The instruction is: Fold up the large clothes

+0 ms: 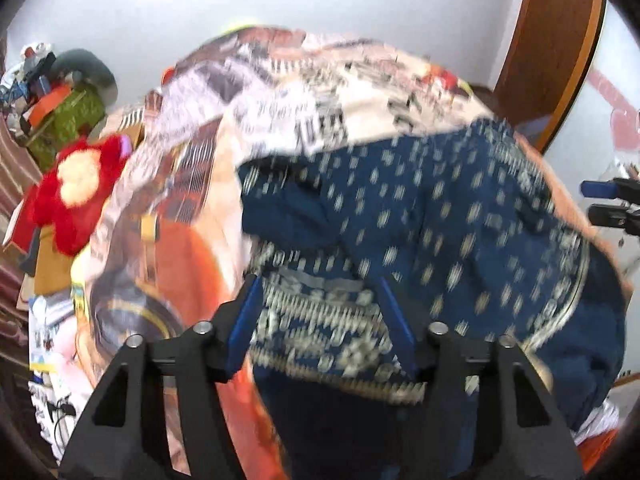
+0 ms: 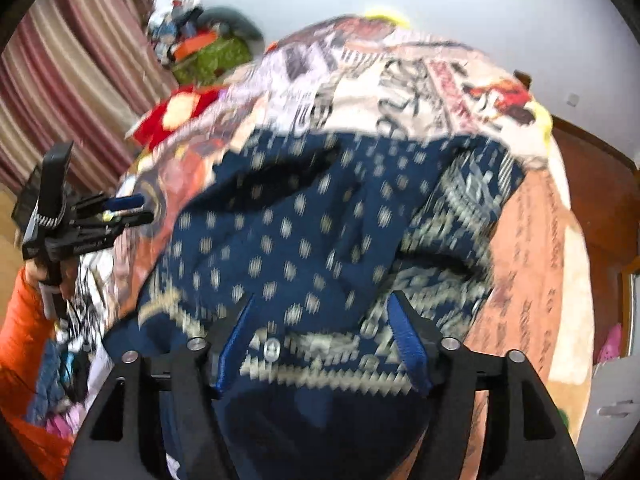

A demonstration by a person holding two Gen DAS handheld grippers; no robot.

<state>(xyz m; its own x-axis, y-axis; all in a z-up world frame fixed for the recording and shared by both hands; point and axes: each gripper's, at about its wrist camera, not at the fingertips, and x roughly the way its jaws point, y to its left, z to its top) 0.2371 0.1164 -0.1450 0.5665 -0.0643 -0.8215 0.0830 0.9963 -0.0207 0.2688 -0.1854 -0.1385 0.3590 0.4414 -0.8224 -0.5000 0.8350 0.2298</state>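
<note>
A large navy garment [image 1: 440, 216] with pale dots and a patterned border lies crumpled on the printed bedspread [image 1: 360, 92]; it also shows in the right wrist view [image 2: 304, 224]. My left gripper [image 1: 318, 284] is open, its blue fingers either side of the garment's patterned border. My right gripper [image 2: 322, 300] is open, its fingers straddling the border near a small button. Cloth lies between both pairs of fingers, not pinched. Each gripper shows in the other's view: right [image 1: 608, 200], left [image 2: 128, 210]. Both views are motion-blurred.
A red plush toy [image 1: 76, 188] and a pile of clutter with a green bag [image 1: 68, 120] lie at the bed's left. Striped curtains [image 2: 72, 80] hang on the left, a wooden door frame [image 1: 560, 48] stands on the right. The bedspread [image 2: 536, 264] extends right.
</note>
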